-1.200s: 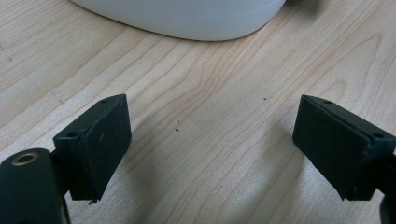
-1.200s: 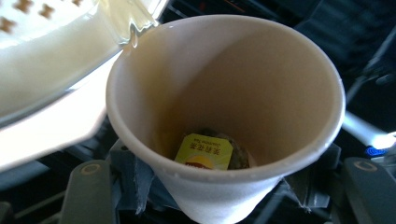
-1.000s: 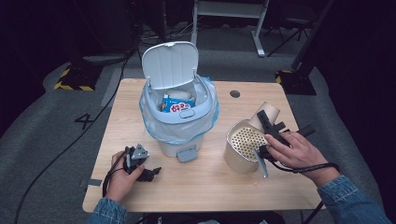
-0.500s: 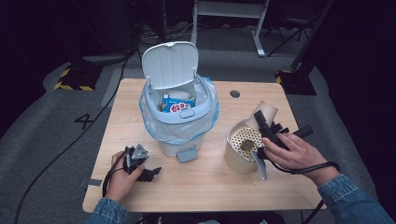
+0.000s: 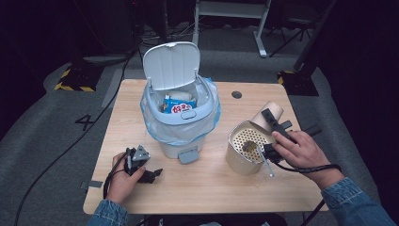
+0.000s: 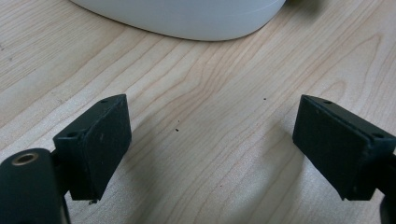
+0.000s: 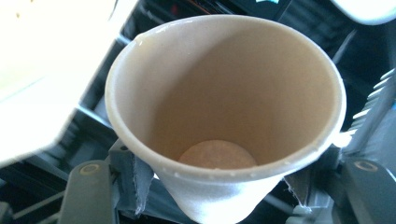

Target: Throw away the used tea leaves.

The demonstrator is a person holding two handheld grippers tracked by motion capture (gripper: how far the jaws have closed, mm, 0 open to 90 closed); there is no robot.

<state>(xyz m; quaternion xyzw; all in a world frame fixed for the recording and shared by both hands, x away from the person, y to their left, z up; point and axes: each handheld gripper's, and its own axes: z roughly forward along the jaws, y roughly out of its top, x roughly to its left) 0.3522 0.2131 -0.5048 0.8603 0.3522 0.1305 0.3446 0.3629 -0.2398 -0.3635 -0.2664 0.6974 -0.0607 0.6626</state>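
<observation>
white bin [image 5: 181, 120] with lid up, snack packet [image 5: 179, 107] inside

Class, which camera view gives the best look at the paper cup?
The right gripper view: the paper cup is close, its empty inside visible. The high view shows it small, tilted, in the right gripper. The left gripper view shows table.

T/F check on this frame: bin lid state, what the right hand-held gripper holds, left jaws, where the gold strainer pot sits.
1. The bin lid is shut. False: it stands open, with wrappers inside.
2. The right hand-held gripper holds a paper cup. True.
3. The left hand-held gripper grips a wrapper. False: its jaws stand open over bare table.
4. The paper cup holds liquid. False: it looks empty.
5. The gold strainer pot stands on the table, right of the bin. True.
</observation>
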